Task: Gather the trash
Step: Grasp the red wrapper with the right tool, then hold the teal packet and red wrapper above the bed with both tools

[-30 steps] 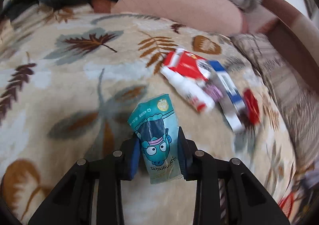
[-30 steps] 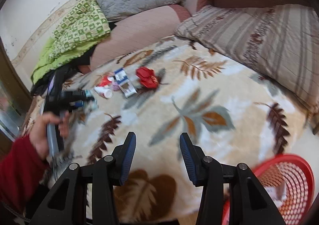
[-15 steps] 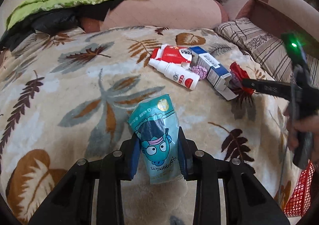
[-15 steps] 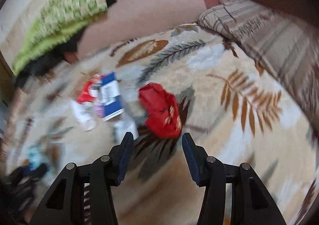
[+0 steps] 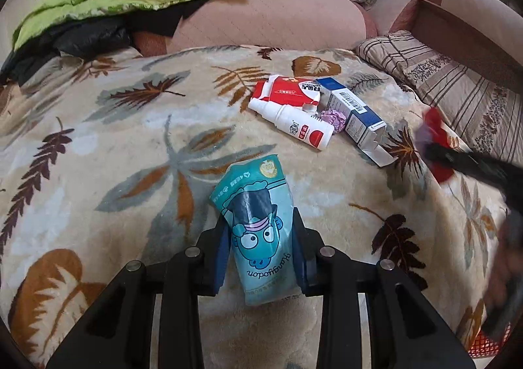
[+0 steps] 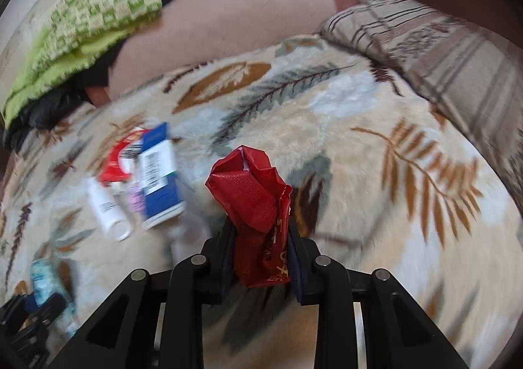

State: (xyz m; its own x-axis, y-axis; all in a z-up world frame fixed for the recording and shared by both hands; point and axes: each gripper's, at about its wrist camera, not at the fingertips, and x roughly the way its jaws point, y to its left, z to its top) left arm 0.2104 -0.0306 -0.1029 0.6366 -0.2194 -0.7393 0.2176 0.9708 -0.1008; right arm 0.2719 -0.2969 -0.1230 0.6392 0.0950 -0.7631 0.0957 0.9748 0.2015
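The left gripper [image 5: 260, 249] is clamping a teal plastic snack pouch with a cartoon face [image 5: 258, 225], holding it above the cream leaf-patterned fleece blanket [image 5: 114, 153]. The right gripper [image 6: 261, 249] has just been closing its jaws – they are now pinching a crumpled red foil wrapper [image 6: 255, 202]. Lying on the blanket nearby is a cluster of trash: a white plastic bottle with a red dot [image 5: 291, 123], a red-and-white carton [image 5: 289, 91], a blue-and-white cardboard box [image 5: 351, 115] and a small crumpled purple wrapper [image 5: 333, 117] – all touching one another
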